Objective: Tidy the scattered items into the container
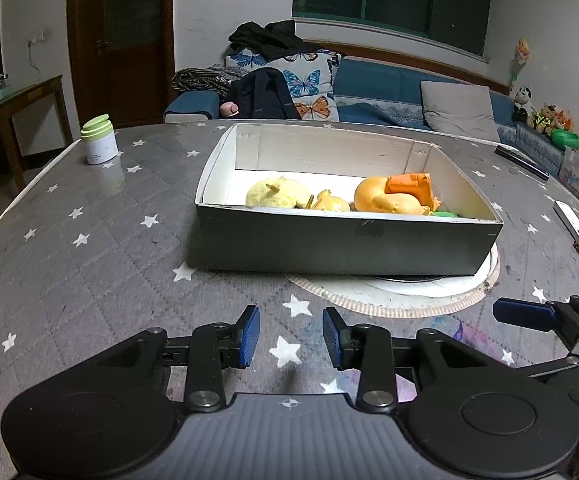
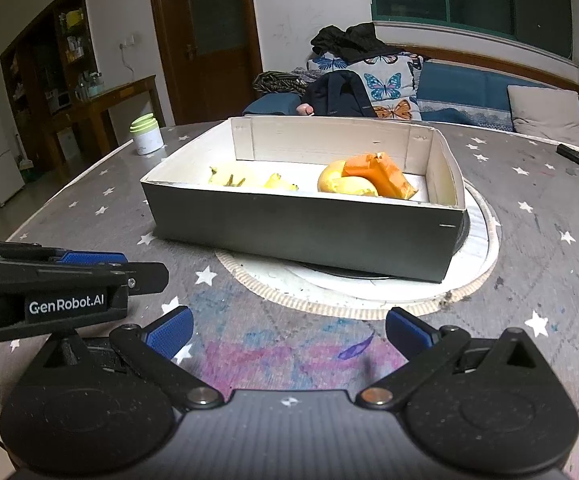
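Note:
A dark cardboard box point(image 1: 345, 246) with a white inside stands on a round mat in the middle of the table. Inside it lie a pale yellow plush toy point(image 1: 275, 194), small yellow toys point(image 1: 331, 202), a yellow-orange toy point(image 1: 385, 198) and an orange block point(image 1: 409, 186). The same box point(image 2: 301, 232) and orange block point(image 2: 383, 174) show in the right wrist view. My left gripper point(image 1: 291, 336) hovers over the table before the box, open, nothing between its blue pads. My right gripper point(image 2: 289, 330) stands beside it, open wide and empty.
A white jar with a green lid point(image 1: 98, 140) stands at the table's far left. A white remote point(image 1: 577, 230) and a dark stick-like object point(image 1: 523, 162) lie at the right edge. A sofa with cushions and clothes stands behind the table.

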### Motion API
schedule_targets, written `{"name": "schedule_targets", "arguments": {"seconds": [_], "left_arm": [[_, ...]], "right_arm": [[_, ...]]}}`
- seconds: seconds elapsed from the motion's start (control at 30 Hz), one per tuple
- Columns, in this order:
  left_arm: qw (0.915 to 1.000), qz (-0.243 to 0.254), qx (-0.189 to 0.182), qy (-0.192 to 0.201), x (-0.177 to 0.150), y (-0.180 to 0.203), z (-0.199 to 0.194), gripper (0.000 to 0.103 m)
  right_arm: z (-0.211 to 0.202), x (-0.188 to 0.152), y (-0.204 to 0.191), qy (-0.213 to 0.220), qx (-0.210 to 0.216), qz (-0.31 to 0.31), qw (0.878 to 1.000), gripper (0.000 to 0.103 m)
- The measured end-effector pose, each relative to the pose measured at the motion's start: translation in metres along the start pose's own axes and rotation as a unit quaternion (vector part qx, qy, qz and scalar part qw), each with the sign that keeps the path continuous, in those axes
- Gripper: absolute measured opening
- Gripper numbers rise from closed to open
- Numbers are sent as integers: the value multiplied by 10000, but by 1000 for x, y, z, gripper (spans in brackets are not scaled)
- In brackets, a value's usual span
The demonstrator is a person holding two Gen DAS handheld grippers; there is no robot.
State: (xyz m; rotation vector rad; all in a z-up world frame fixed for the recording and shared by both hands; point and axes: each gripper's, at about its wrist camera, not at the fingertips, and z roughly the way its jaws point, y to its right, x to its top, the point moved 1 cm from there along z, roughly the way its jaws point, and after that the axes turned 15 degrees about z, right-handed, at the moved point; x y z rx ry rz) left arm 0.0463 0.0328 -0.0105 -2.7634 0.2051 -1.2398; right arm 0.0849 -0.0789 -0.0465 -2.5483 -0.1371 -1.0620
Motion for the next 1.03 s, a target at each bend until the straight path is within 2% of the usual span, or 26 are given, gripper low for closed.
{"name": "schedule_targets", "arguments": {"seconds": [1.03], "left_arm": [[9997, 219, -75, -43, 29, 4, 24, 37]], "right_arm": [[21, 23, 7, -133, -20, 68, 9999, 103]]}}
